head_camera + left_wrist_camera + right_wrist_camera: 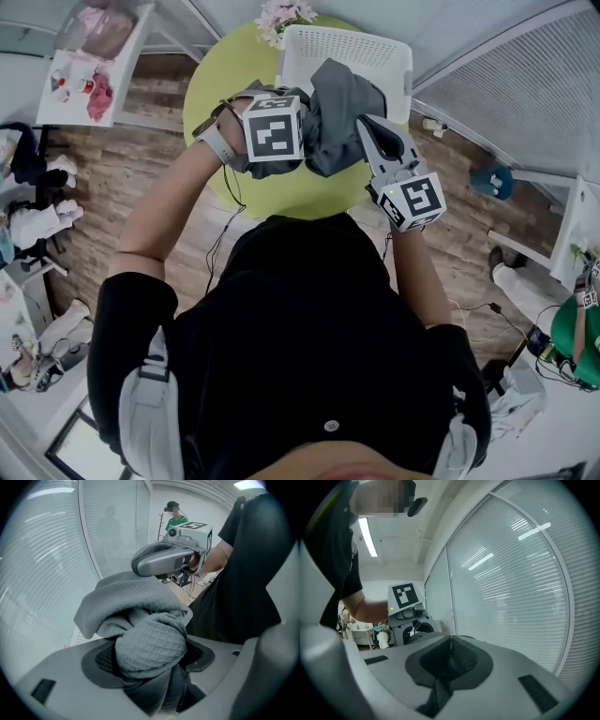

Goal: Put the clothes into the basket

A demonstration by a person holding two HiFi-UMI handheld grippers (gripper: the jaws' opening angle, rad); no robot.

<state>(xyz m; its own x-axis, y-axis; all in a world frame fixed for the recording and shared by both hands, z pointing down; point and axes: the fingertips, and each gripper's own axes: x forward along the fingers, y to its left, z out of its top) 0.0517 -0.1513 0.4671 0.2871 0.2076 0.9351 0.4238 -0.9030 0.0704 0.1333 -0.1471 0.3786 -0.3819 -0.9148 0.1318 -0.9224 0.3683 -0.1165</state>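
Observation:
A grey waffle-knit garment (339,105) hangs bunched between my two grippers, just above the near rim of the white slatted basket (380,49) on the round green table (217,80). My left gripper (151,654) is shut on a thick wad of the garment (147,639); in the head view only its marker cube (273,128) shows, with the jaws buried in cloth. My right gripper (449,660) is shut on a thin dark fold of the same garment (440,686). In the head view it (373,131) grips the cloth's right side.
A bunch of pale flowers (285,15) stands on the table beside the basket. A white shelf with pink items (92,52) is at the far left. Slatted blinds (525,89) line the right wall. Another person in green (174,516) stands in the distance.

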